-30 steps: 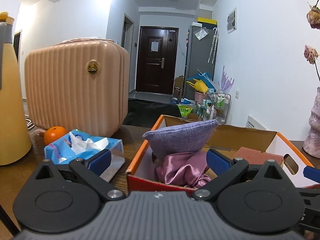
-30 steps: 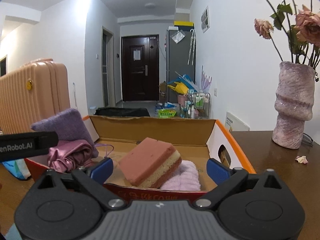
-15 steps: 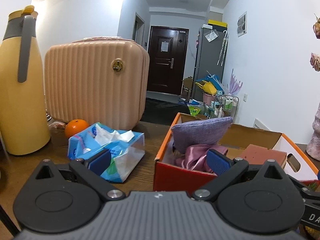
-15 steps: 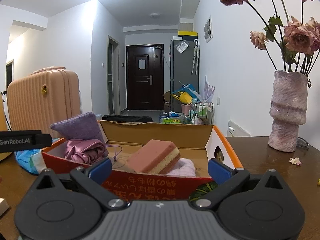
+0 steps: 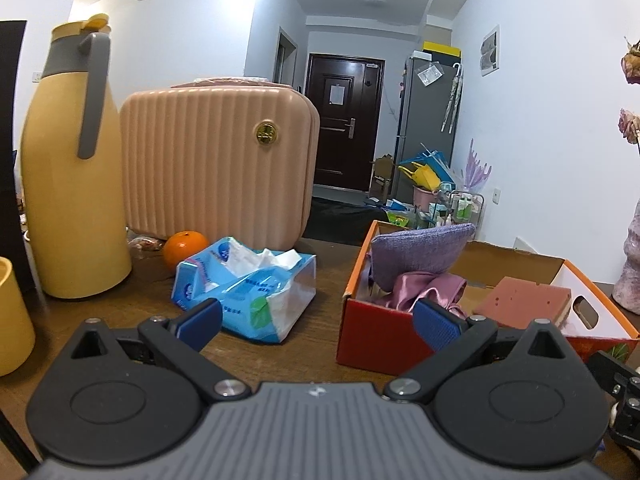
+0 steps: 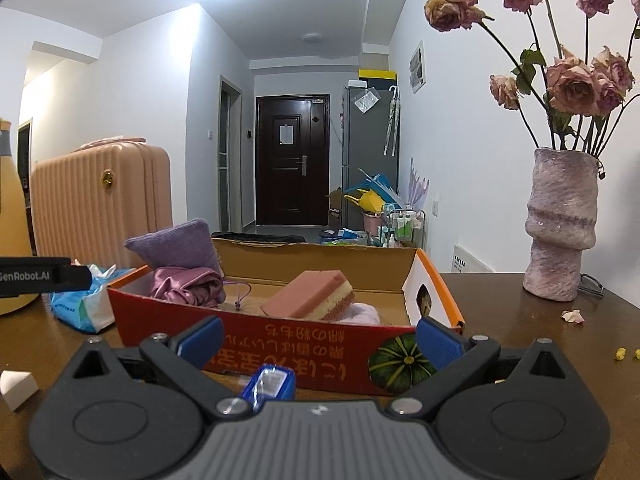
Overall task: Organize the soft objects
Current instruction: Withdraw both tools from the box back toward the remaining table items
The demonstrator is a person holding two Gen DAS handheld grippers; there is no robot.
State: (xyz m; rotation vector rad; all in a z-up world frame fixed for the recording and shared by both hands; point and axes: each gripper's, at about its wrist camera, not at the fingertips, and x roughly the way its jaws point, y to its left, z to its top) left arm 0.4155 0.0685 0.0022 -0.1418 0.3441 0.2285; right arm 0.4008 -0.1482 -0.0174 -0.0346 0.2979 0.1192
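Observation:
An orange-red cardboard box (image 6: 304, 350) (image 5: 376, 340) stands on the wooden table. In it lie a purple knitted cushion (image 6: 176, 246) (image 5: 420, 250), a pink satin cloth (image 6: 186, 286) (image 5: 424, 290), a pink-and-yellow sponge (image 6: 310, 296) (image 5: 520, 302) and a pale fluffy towel (image 6: 362, 314). A blue tissue pack (image 5: 244, 290) (image 6: 78, 306) lies left of the box. My left gripper (image 5: 316, 322) is open and empty, in front of the tissue pack and the box's left end. My right gripper (image 6: 318, 340) is open and empty, in front of the box's front wall.
A pink suitcase (image 5: 216, 164), a yellow thermos jug (image 5: 68, 184) and an orange (image 5: 184, 246) stand behind the tissue pack. A yellow cup (image 5: 12, 320) is at the far left. A vase of dried roses (image 6: 560, 224) stands at the right. A small blue object (image 6: 270, 386) lies under my right gripper.
Both grippers have drawn back from the box, toward the table's near side. The left one has also shifted left, so the jug and tissue pack show in full. The box contents are unmoved.

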